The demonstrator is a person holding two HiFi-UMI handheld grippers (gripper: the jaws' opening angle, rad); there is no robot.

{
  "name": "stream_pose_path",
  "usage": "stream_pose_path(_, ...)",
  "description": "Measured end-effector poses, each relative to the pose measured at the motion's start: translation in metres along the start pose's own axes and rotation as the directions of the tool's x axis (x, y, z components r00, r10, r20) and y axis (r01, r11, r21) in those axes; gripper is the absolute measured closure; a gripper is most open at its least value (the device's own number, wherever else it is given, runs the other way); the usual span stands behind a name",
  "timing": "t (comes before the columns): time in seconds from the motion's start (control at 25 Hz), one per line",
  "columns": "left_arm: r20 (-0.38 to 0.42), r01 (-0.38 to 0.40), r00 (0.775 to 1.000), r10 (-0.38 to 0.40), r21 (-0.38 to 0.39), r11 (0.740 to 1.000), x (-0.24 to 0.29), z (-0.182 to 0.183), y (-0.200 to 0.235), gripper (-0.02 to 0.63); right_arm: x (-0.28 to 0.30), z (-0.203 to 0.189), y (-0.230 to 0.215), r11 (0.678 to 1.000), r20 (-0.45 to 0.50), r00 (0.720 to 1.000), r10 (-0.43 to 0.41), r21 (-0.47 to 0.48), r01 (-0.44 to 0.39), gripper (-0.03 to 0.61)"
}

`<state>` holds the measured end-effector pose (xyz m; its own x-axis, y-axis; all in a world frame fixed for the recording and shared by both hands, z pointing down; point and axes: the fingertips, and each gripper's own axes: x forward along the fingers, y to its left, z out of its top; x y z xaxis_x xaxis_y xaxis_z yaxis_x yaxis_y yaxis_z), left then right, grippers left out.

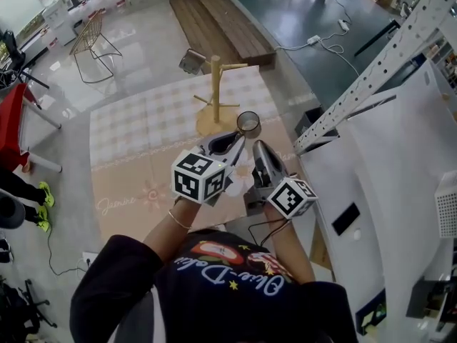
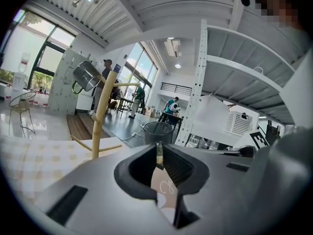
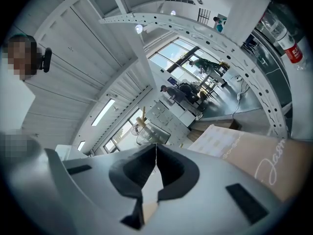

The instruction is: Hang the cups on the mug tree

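Far left of the mug tree, a red chair stands on the floor, and a wire-frame chair sits behind it, both well apart from the table.

The beige checked cloth covers the tabletop and the tree's base rests on it.

A shiny steel cup w/ green handle hangs tilted on an upper peg, on the tree's left side in the left gripper view. In the head view it shows at the tree's far-left side.

The pale wooden mug tree w/ round base stands upright near the cloth's far edge. Its other pegs in view are bare.

A dark see-through cup stands upright on the cloth just right of the tree's base, mouth up, not hung. In the left gripper view it sits right beyond the jaw tips.

The left gripper is just on the near side of that cup and points at it. Its jaws are together w/ nothing between them.

The right gripper is just beside the left one, near the cup's near-right side. Its jaws also meet tip to tip and it's empty. The cup and tree show faintly past its tips.

Right of the tree, a white perforated shelf upright runs diagonally by the table edge.
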<state>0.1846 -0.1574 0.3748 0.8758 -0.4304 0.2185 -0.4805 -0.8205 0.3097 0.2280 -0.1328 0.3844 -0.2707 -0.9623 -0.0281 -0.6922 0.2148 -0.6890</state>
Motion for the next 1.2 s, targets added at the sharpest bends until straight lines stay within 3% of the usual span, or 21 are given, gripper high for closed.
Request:
stream_pose_path(0.72, 0.028, 0.081, 0.997, -0.077, -0.178, 0.981, 0.014, -0.005, 0.015, 0.568, 0.017, 0.005, -0.014, 0.998, 0.018, 0.999, 0.030, 0.063, -0.031, 0.566)
stream_pose_path(0.88, 0.028, 0.093, 0.996, -0.089, -0.195, 0.976, 0.018, -0.005, 0.017, 0.568, 0.020, 0.006, -0.018, 0.996, 0.019, 1.000, 0.024, 0.085, -0.026, 0.508)
stream_pose_path(1.2, 0.029, 0.127, 0.992, -0.123, -0.240, 0.963, 0.025, -0.008, 0.020, 0.568, 0.025, 0.006, -0.029, 0.989, 0.039, 0.999, 0.014, 0.147, -0.020, 0.508)
